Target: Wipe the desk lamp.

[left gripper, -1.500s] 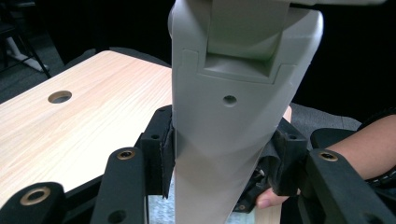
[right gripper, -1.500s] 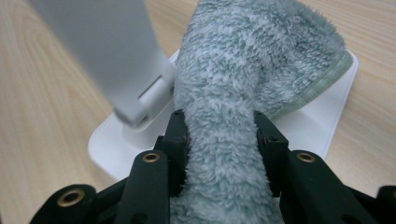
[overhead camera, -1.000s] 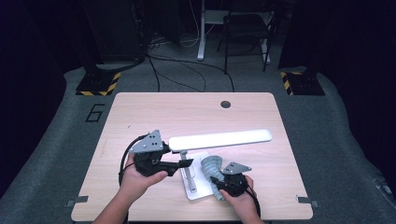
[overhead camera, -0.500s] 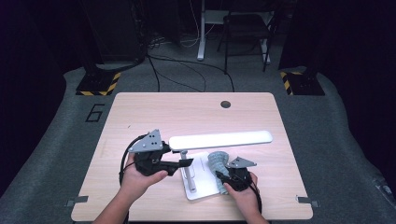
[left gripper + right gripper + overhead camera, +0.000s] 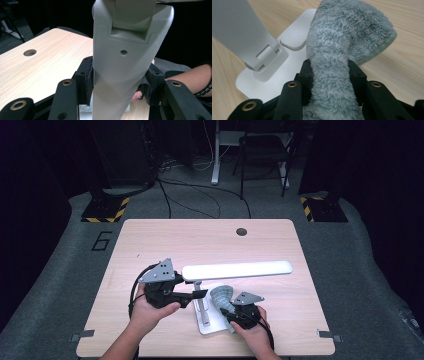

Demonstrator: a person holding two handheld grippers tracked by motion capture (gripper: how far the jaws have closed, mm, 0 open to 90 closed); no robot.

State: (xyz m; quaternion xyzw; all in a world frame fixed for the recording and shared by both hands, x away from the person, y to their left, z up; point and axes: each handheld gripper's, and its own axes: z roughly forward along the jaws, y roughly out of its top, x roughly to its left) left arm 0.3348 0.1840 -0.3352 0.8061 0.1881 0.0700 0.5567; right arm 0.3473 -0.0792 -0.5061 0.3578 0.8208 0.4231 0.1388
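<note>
The left gripper (image 5: 200, 294) clamps the smooth white lamp stem (image 5: 120, 75); the right gripper (image 5: 330, 72) pinches a fluffy grey-green cloth (image 5: 347, 37).

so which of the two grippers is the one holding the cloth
The right gripper: its jaws pinch the fuzzy grey-green cloth over the lamp base. The left gripper clamps the lamp's upright arm.
</note>
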